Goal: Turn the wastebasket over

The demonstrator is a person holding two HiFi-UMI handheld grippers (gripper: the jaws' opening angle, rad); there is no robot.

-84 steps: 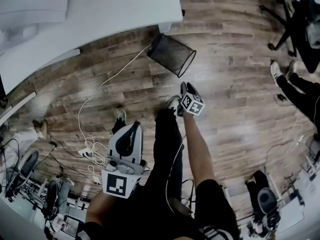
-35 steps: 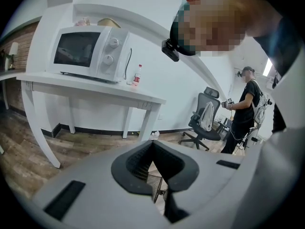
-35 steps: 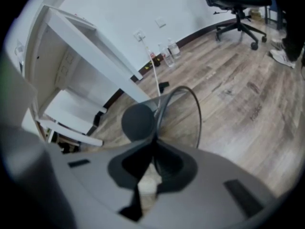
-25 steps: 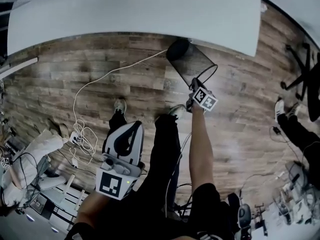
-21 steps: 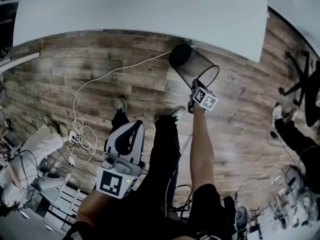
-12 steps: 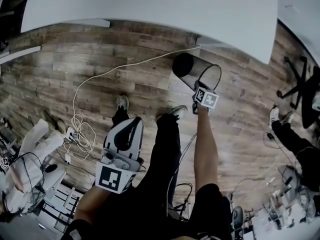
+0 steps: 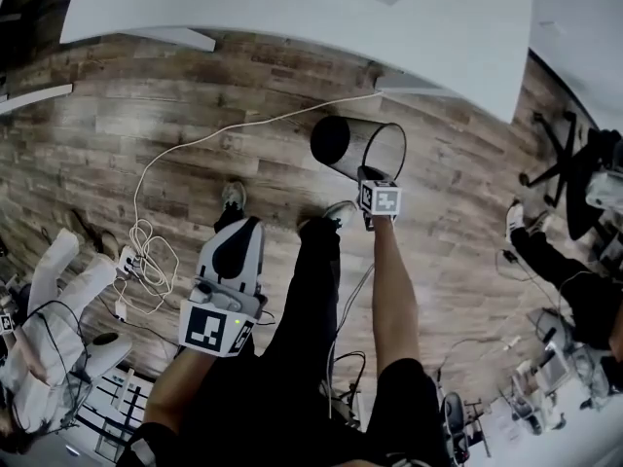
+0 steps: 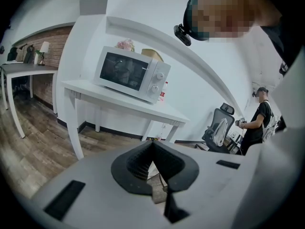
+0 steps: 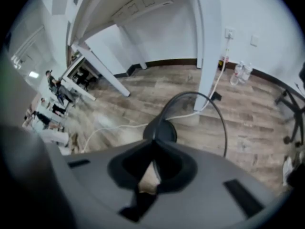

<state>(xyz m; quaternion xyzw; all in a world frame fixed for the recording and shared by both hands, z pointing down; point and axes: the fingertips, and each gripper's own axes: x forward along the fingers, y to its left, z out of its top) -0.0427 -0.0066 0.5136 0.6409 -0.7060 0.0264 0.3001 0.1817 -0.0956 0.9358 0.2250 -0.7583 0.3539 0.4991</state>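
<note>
Wastebasket [image 7: 355,149] tilted, rim pinched between right gripper [image 9: 153,149] jaws

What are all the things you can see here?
wastebasket: one, black mesh, tilted over the floor, near the white desk
cable: one, white, trailing across the floor
desk: one, white, beyond the wastebasket
microwave: one, white, on a white side table
office chair: one, black, right in the left gripper view
water bottles: two, clear, by the wall
left gripper: one, grey, shut, empty
right gripper: one, grey, shut on the wastebasket's rim
</note>
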